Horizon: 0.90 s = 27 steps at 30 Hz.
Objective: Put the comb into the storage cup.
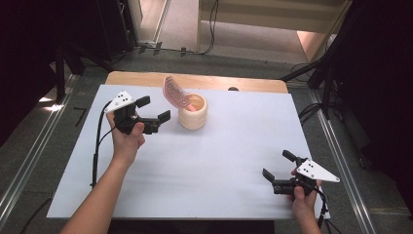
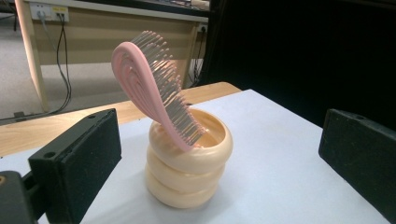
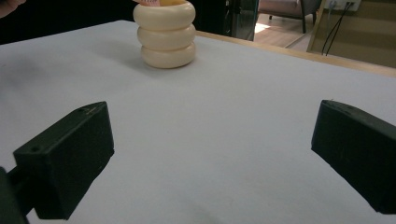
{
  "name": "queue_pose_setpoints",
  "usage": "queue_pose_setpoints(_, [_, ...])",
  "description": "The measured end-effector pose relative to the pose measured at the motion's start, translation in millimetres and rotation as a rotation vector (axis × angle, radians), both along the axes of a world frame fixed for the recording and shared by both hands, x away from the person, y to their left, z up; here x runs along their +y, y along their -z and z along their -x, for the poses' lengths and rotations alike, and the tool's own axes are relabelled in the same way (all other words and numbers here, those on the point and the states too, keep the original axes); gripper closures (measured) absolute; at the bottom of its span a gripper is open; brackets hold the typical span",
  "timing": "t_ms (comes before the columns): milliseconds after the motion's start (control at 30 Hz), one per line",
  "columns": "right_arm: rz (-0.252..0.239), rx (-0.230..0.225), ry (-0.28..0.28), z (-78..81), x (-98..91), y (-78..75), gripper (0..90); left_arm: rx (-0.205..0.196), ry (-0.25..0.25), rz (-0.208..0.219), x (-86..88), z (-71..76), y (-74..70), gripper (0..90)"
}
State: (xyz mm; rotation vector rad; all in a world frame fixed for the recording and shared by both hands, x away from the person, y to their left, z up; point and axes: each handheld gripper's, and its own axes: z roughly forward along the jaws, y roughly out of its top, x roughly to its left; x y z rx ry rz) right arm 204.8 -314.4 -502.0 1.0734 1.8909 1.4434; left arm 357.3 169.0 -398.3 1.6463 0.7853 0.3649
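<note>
A pink hairbrush (image 2: pixel 154 88) stands tilted in a cream ribbed holder (image 2: pixel 187 170), bristle head up and leaning over the rim, near the far middle of the white tabletop (image 1: pixel 204 161). The left tool (image 1: pixel 155 109) hovers just beside the holder on its left, jaws spread wide and pinching nothing, the holder and brush framed between them in the left gripper view. The right tool (image 1: pixel 277 165) sits well apart at the near right corner, jaws likewise spread and empty.
</note>
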Motion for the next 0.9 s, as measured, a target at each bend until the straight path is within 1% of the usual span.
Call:
queue_pose_setpoints(67, [0.000,0.001,0.000,0.1,0.1,0.0,0.0,-0.005,-0.006,-0.012,1.2,3.7,1.3,0.0])
queue_pose_setpoints(233, [-0.002,0.002,0.000,0.0,0.3,-0.1,0.0,-0.011,-0.002,-0.016,5.9,11.9,4.1,0.0])
queue_pose_setpoints(400, [-0.005,0.002,0.002,0.1,0.5,-0.3,0.0,-0.021,0.000,-0.030,11.5,19.8,7.5,0.0])
queue_pose_setpoints(533, [-0.005,0.002,0.002,0.0,0.4,-0.3,0.0,-0.027,-0.001,-0.023,17.5,27.2,8.9,0.0])
queue_pose_setpoints(667, [-0.004,0.001,0.006,0.1,0.1,-0.5,0.0,-0.038,-0.003,-0.037,22.9,34.4,10.7,0.0])
queue_pose_setpoints(900, [-0.007,0.003,0.005,0.1,0.0,-0.6,0.0,-0.040,-0.011,-0.032,34.9,45.2,15.7,0.0])
